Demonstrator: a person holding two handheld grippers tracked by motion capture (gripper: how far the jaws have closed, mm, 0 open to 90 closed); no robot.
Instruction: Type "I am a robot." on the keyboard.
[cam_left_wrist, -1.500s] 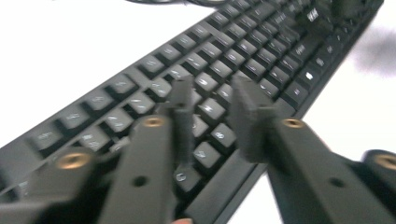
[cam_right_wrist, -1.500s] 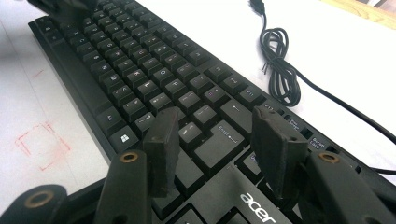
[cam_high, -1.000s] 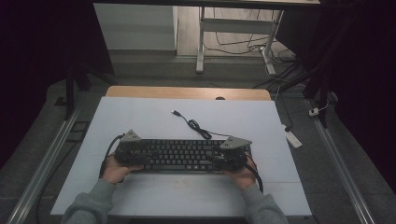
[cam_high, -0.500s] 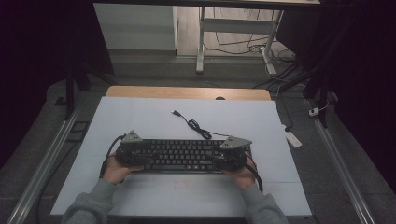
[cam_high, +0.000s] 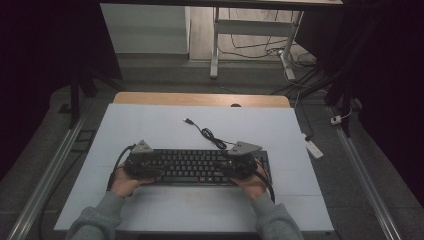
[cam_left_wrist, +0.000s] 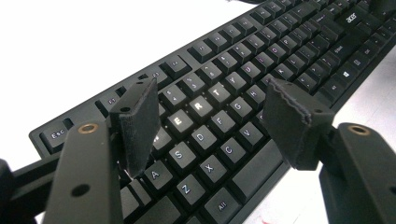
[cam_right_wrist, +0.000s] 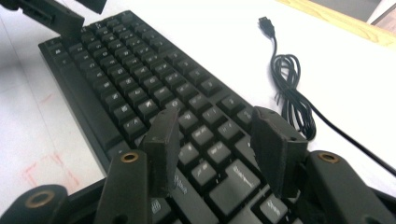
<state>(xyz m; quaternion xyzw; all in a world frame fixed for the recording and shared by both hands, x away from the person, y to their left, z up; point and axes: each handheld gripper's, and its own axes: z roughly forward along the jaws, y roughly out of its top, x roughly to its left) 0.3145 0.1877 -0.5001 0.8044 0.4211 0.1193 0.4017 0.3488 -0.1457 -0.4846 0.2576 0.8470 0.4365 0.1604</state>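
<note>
A black keyboard (cam_high: 195, 167) lies across the near middle of the white table (cam_high: 150, 125), and a person's hands hold a gripper over each end. My left gripper (cam_high: 147, 169) hovers over the left letter keys (cam_left_wrist: 201, 107), jaws open (cam_left_wrist: 212, 100) with nothing between them. My right gripper (cam_high: 236, 169) hangs over the right end of the keyboard (cam_right_wrist: 140, 84). Its jaws (cam_right_wrist: 217, 123) stand open and have just been closing a little, with only keys below them. The keyboard's black cable (cam_high: 205, 132) runs coiled toward the table's far side, its plug (cam_right_wrist: 265, 22) loose.
A wooden strip (cam_high: 200, 99) borders the table's far edge. A white power strip (cam_high: 315, 148) lies on the floor to the right. Metal rails (cam_high: 45, 175) run along both sides. Faint red marks (cam_right_wrist: 42, 172) show on the table in front of the keyboard.
</note>
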